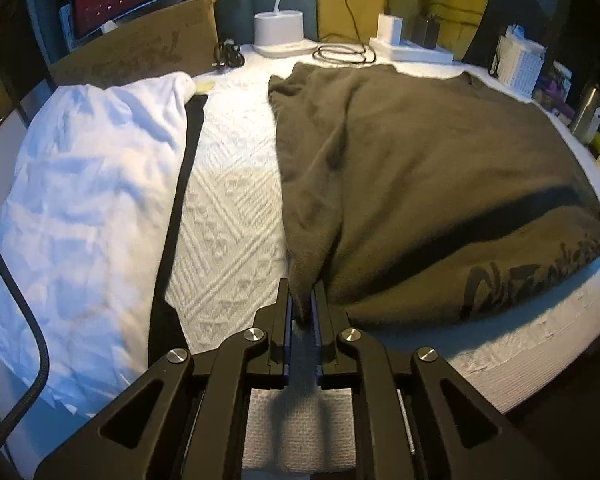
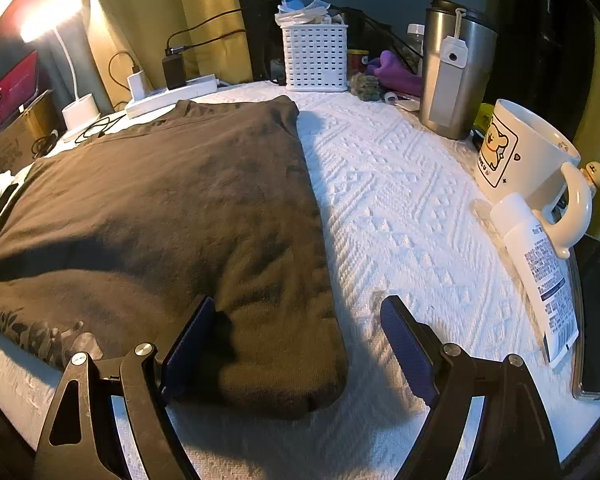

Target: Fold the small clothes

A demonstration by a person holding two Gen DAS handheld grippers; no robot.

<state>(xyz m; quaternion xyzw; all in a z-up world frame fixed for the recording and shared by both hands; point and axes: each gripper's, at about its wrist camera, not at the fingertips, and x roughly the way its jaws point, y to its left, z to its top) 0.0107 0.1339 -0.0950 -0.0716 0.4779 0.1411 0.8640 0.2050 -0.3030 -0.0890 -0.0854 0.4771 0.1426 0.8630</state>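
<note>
The left gripper (image 1: pixel 302 304) pinches the brown T-shirt's (image 1: pixel 420 184) corner thinly; it could slip free. The right gripper (image 2: pixel 296 344) gapes empty.

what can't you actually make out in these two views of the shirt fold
- Brown shirt print: left wrist view, partly folded under at the near edge, unreadable.
- White garment: left wrist view, its left side is cut off by the frame.
- Left gripper shut on a shirt corner; the cloth inside is hidden.
- Tube label: right wrist view, too small to read.
- Right gripper open.
</note>
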